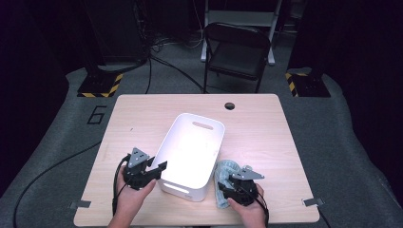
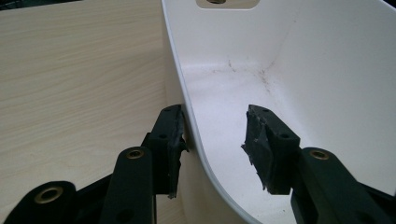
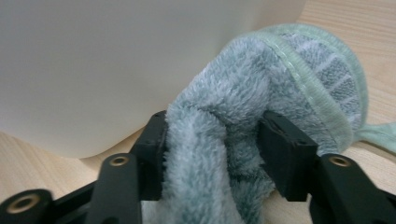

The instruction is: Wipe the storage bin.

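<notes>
So right now my right tool [image 3: 212,140] is clamped on a bunched fold of the towel [image 3: 280,79], which sits on the worktop [image 1: 266,128] just ahead of it, pressed up against the outside wall of the white bin [image 1: 192,147]. My left tool [image 2: 215,140] straddles the bin's rim about half open: one pad sits against the outer wall, the other hangs free inside, so it's not gripping, though the outer contact is a bit hard to read. I'd say this is the pick-up step, with the drop into the bin still to come. Next I'd need to lift the towel over the rim. Towel's fluffy pale-green terry with a stitched hem; bin's smooth glossy plastic, rounded corners, slot handles.
</notes>
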A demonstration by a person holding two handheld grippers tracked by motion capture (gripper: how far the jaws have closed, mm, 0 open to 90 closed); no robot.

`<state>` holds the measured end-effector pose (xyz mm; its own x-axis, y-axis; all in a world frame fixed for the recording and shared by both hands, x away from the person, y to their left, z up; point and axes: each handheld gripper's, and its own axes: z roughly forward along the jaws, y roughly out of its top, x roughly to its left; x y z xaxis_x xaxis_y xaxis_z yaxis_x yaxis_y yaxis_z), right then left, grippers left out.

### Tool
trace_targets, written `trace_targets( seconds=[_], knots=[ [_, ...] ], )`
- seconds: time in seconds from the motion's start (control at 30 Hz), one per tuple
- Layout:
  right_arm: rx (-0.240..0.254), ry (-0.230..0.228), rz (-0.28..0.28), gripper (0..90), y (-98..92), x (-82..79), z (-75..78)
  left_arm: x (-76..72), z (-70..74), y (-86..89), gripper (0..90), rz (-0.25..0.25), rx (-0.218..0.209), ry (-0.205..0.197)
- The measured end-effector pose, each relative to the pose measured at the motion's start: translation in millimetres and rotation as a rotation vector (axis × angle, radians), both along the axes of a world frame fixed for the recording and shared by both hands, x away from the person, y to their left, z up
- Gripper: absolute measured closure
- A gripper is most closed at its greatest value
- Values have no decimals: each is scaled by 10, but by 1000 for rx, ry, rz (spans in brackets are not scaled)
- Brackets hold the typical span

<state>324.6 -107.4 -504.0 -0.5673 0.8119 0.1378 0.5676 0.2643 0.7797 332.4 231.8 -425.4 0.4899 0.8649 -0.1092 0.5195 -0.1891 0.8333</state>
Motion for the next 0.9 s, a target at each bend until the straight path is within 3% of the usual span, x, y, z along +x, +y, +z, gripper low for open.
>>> trace_targets(
  seconds=[0.13,0.33,0.43,0.53,0.67,0.8,0.9],
  knots=[
    [-7,-2,5,596,-4,31,-56,1,-2,3,563,-2,1,-2],
    [85,49,12,700,-43,62,-63,2,-6,2,564,0,-3,-2],
    [138,68,47,714,-27,30,-26,1,-8,-2,564,1,-6,-2],
    [140,52,108,721,58,-36,37,0,-9,-7,564,2,-6,0],
    [79,0,155,724,155,-116,109,-2,-17,-14,567,11,-10,-8],
    [138,13,164,725,124,-137,160,-3,-16,-15,568,9,-10,-2],
    [158,-15,176,725,114,-168,255,-4,-18,-20,571,10,-5,-3]
  ],
)
